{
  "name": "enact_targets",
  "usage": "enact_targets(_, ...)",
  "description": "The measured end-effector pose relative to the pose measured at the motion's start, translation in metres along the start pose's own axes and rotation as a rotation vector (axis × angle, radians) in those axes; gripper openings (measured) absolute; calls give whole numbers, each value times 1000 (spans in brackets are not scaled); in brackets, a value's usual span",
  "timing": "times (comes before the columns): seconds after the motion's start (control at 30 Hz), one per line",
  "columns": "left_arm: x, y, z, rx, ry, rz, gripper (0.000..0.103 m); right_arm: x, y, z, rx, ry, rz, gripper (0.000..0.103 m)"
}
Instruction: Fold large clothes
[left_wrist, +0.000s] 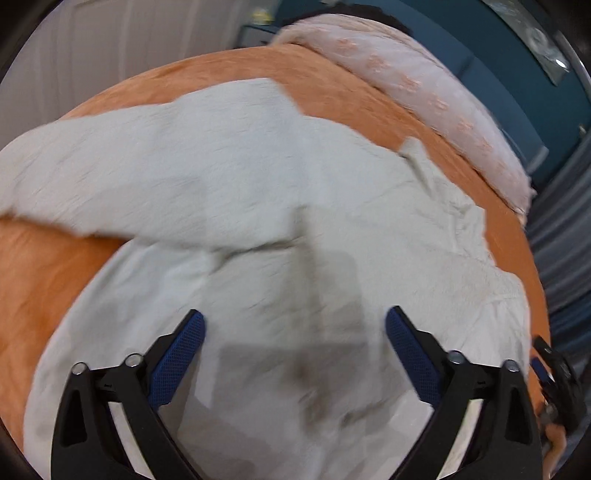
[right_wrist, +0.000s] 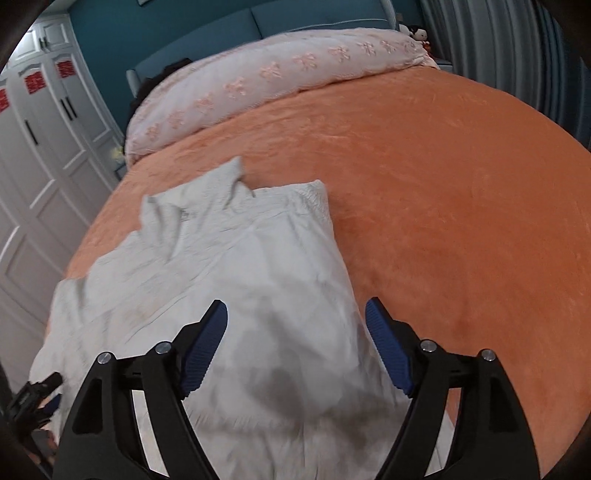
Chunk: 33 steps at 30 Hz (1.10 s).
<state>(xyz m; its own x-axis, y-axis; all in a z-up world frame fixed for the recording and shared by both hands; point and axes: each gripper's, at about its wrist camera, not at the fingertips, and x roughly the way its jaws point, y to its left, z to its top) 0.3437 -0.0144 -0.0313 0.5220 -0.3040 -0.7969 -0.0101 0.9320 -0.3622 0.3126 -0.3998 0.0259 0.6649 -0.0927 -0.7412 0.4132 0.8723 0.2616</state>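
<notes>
A large pale grey-white shirt (left_wrist: 258, 192) lies on the orange bedspread (left_wrist: 44, 280), one sleeve reaching left and its collar toward the far right. My left gripper (left_wrist: 294, 319) hovers open over the shirt's lower part with nothing between its blue pads. From the right wrist view the same shirt (right_wrist: 229, 258) lies to the left, collar (right_wrist: 207, 192) far up, its right side folded in to a straight edge. My right gripper (right_wrist: 296, 309) stands open above the shirt's near right part, holding nothing. The other gripper (right_wrist: 33, 400) shows at the lower left edge.
A pink patterned duvet (right_wrist: 295, 70) is rolled along the head of the bed against a teal headboard (right_wrist: 229, 26). White wardrobe doors (right_wrist: 40, 140) stand to the left. The orange bedspread (right_wrist: 461, 221) is bare to the right of the shirt. Grey curtains (left_wrist: 561, 236) hang by the bed.
</notes>
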Motion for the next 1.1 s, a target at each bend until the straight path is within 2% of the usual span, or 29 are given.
enact_targets(0.03,4,-6,4,31,3,-20,70,9,-2,0,3,9,-4,71)
enact_targets(0.07,11,-19,8,92,17,-48,52,18,-2,0,8,23,-10,51)
enact_targets(0.1,15,-27,10,130,21,-41,44,26,-4,0,9,38,-26,31)
enact_targets(0.13,19,-38,13,184,5,-17,42,31,-5,1,8,38,-36,24)
enact_targets(0.17,23,-45,18,216,-8,-6,34,30,-7,4,19,27,-32,16)
enact_targets(0.2,26,-54,23,256,-19,11,24,22,-13,8,54,-7,-3,10)
enact_targets(0.3,26,-73,45,275,-71,-45,17,-14,-48,16,258,-146,151,7)
enact_targets(0.33,26,-81,50,282,-92,-52,17,-19,-57,15,297,-172,159,7)
enact_targets(0.37,28,-88,53,296,-114,-33,16,-17,-68,10,314,-183,125,7)
enact_targets(0.43,46,-98,50,329,-107,6,16,14,-76,-1,256,-69,11,7)
enact_targets(0.47,64,-102,45,344,-71,32,17,37,-79,-11,210,35,-35,10)
enact_targets(0.5,80,-103,40,350,-38,54,18,45,-81,-19,203,60,-30,11)
enact_targets(0.57,92,-100,34,353,-16,77,18,31,-82,-14,210,27,-37,13)
enact_targets(0.73,65,-97,34,339,-87,37,20,-22,-73,-8,188,-130,-79,13)
enact_targets(0.8,55,-102,32,345,-114,18,29,-31,-56,-5,136,-148,-30,13)
enact_targets(0.9,62,-119,23,385,-75,1,38,-24,-12,-11,-55,-90,23,13)
enact_targets(0.97,81,-128,12,438,-53,64,44,-11,7,-20,-136,-52,22,13)
enact_targets(1.03,90,-127,4,456,-64,90,46,8,12,-33,-187,15,-24,12)
enact_targets(1.1,93,-122,0,451,-87,87,51,19,-3,-42,-179,37,-45,9)
